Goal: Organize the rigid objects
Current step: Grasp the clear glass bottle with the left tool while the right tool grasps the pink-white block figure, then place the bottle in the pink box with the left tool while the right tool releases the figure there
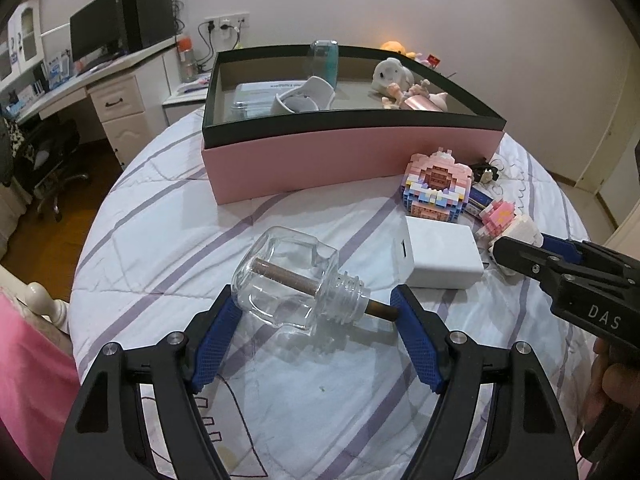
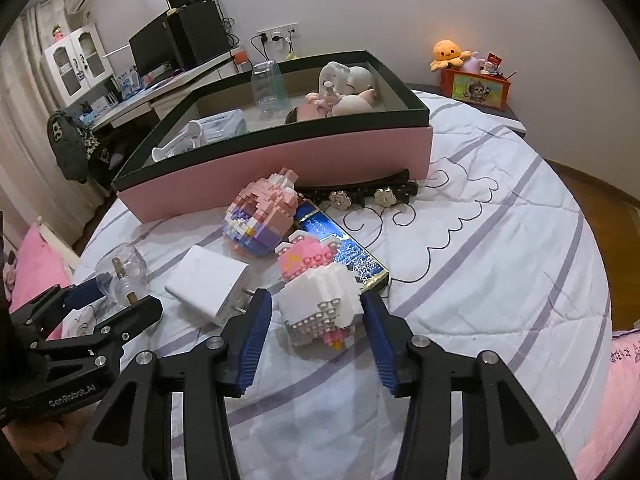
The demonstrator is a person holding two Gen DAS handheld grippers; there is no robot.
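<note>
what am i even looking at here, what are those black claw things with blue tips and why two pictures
Each claw is a hand-held gripper with a camera on it, so each picture looks along one claw. A person holds one per hand.

The left gripper is closed across a clear glass bottle, one pad on the glass, the other on the brown stick through its neck. The right gripper clamps a pink and white brick figure.

On the striped quilt also lie a white charger, another brick model and a pink box partly filled with toys.

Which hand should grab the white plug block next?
Neither is free. The left tool holds the glass bottle and the right tool the brick figure. The plug block lies between them.
</note>
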